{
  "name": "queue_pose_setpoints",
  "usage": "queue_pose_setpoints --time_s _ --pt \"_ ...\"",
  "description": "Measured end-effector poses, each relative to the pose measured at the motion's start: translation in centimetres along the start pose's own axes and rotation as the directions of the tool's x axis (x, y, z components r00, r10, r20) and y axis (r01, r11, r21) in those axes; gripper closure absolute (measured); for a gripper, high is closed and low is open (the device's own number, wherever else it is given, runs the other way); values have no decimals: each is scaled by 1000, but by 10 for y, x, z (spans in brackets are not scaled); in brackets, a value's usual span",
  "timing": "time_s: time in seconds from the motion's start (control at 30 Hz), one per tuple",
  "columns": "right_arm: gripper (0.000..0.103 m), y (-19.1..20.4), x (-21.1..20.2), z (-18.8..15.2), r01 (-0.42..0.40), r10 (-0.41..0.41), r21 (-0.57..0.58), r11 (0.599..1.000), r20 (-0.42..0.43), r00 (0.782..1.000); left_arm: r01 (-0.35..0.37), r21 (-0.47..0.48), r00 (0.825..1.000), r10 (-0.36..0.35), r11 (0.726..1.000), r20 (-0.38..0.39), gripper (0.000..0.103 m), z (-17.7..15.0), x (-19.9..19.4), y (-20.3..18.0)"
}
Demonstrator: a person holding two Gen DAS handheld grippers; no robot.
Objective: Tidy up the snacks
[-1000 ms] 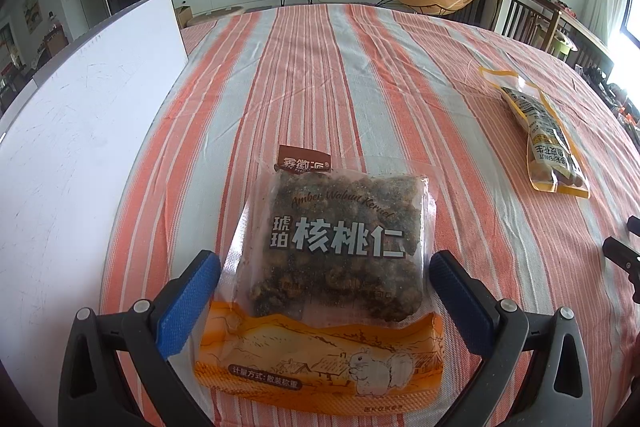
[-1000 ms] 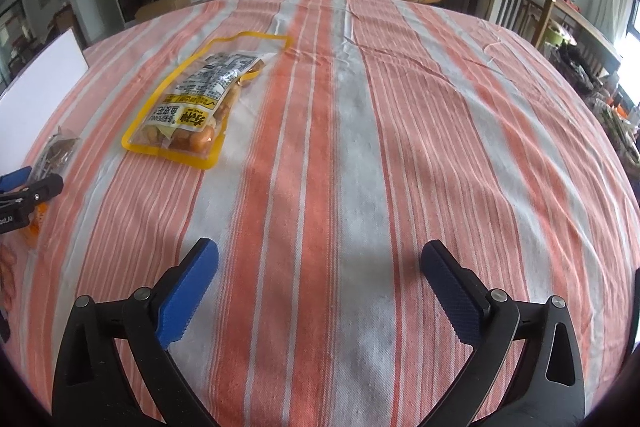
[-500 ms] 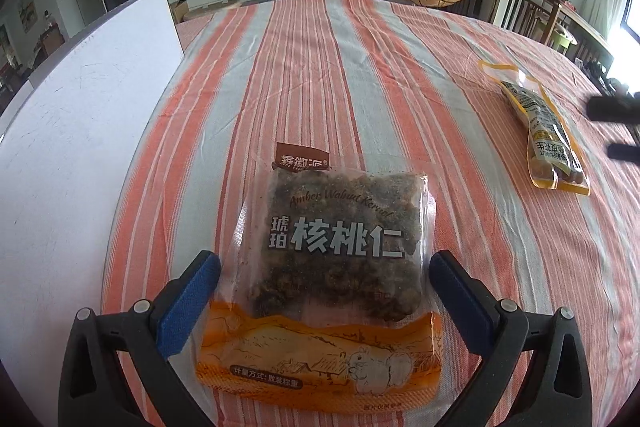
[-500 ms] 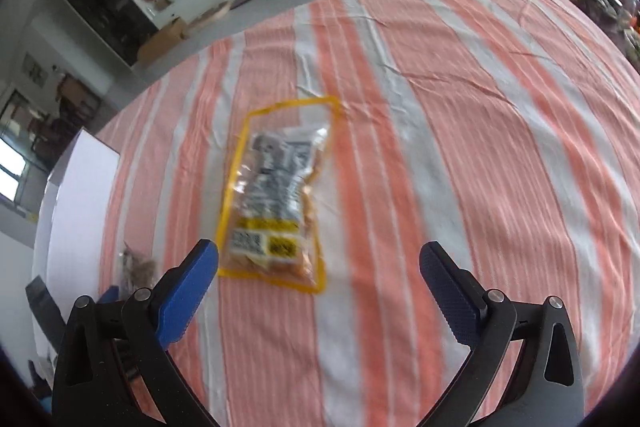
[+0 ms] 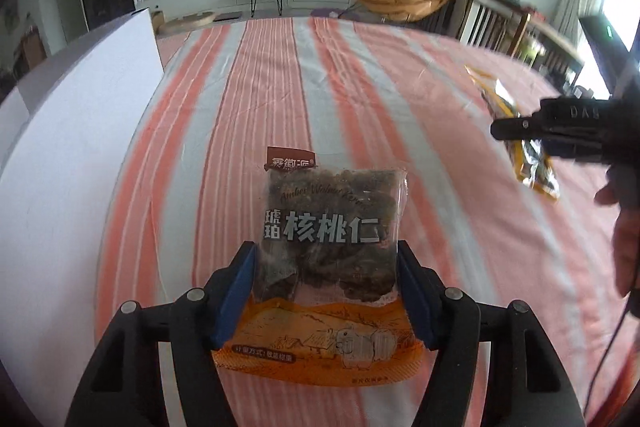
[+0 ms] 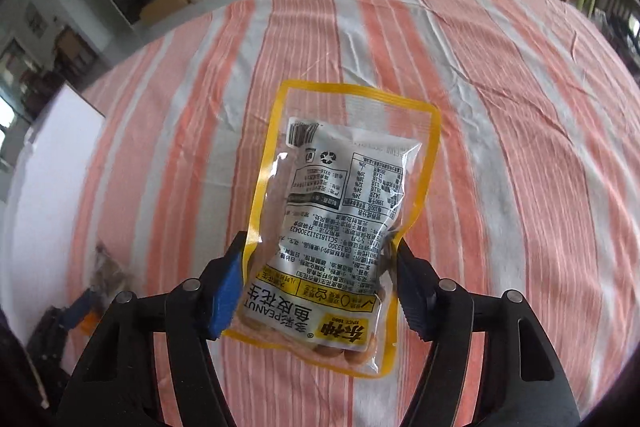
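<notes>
Free room on the worktop, and what blocks it

I see the striped worktop [image 5: 280, 99] bare and open ahead of both my grippers, up to its far edge. On the left a white board [image 5: 80, 147] stands upright along the worktop's edge and closes that side. Between my left gripper [image 5: 326, 291] and right gripper [image 6: 320, 291] the cloth is open. Each one has a snack bag between its jaws: walnut bag [image 5: 332, 227], peanut bag [image 6: 340, 203].
</notes>
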State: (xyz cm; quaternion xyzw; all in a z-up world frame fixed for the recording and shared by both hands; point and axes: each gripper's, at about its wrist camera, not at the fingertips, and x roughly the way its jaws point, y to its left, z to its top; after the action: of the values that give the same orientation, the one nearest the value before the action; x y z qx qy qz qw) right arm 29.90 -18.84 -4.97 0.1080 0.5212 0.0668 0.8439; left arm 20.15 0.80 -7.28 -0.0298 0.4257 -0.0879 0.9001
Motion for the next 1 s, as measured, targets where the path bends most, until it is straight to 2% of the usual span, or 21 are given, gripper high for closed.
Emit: queue_pose_setpoints --time_s 0.1,0.17,0.27,0.37,0.43,0.5,0.6,0.7,0.73,0.8,0.87,0.93,1.0 --pt "34 -5 -33 -8 -103 102 26 994 46 994 83 -65 996 -81 994 43 37 -1 -34 2" --pt "34 9 -56 -12 -150 150 5 989 69 986 134 -97 989 -126 986 81 37 3 -62 8" --pt "33 47 -86 -7 -229 234 -61 972 89 968 153 -124 980 -134 980 148 36 13 -113 31" --pt "33 103 -118 -5 -325 342 -151 933 97 935 91 -148 979 -61 985 197 36 20 -163 73" --pt "32 147 -133 -8 -392 416 -213 895 84 905 15 -171 979 20 985 201 36 20 -189 109" --pt "32 193 -142 -15 -457 486 -269 848 50 873 -126 -187 970 160 974 180 36 13 -205 148" --pt "31 265 -139 -29 -538 559 -318 781 -30 829 -253 -214 951 283 944 125 35 -6 -213 195" --pt "31 323 -125 -49 -559 568 -364 745 -91 818 -335 -256 929 364 907 71 32 -33 -215 231" --pt "30 344 -117 -58 -565 567 -380 733 -118 815 -355 -275 921 384 893 58 27 -42 -214 242" --pt "22 373 -97 -70 -570 559 -407 713 -160 813 -380 -301 911 410 875 41 25 -56 -214 254" --pt "2 395 -79 -83 -579 549 -433 691 -206 810 -376 -315 914 406 871 31 23 -67 -211 260" --pt "3 408 -63 -94 -557 499 -448 699 -252 829 -386 -309 908 417 869 39 16 -74 -212 259" --pt "3 408 -61 -99 -538 481 -466 702 -248 841 -400 -294 898 436 868 65 10 -77 -213 252"
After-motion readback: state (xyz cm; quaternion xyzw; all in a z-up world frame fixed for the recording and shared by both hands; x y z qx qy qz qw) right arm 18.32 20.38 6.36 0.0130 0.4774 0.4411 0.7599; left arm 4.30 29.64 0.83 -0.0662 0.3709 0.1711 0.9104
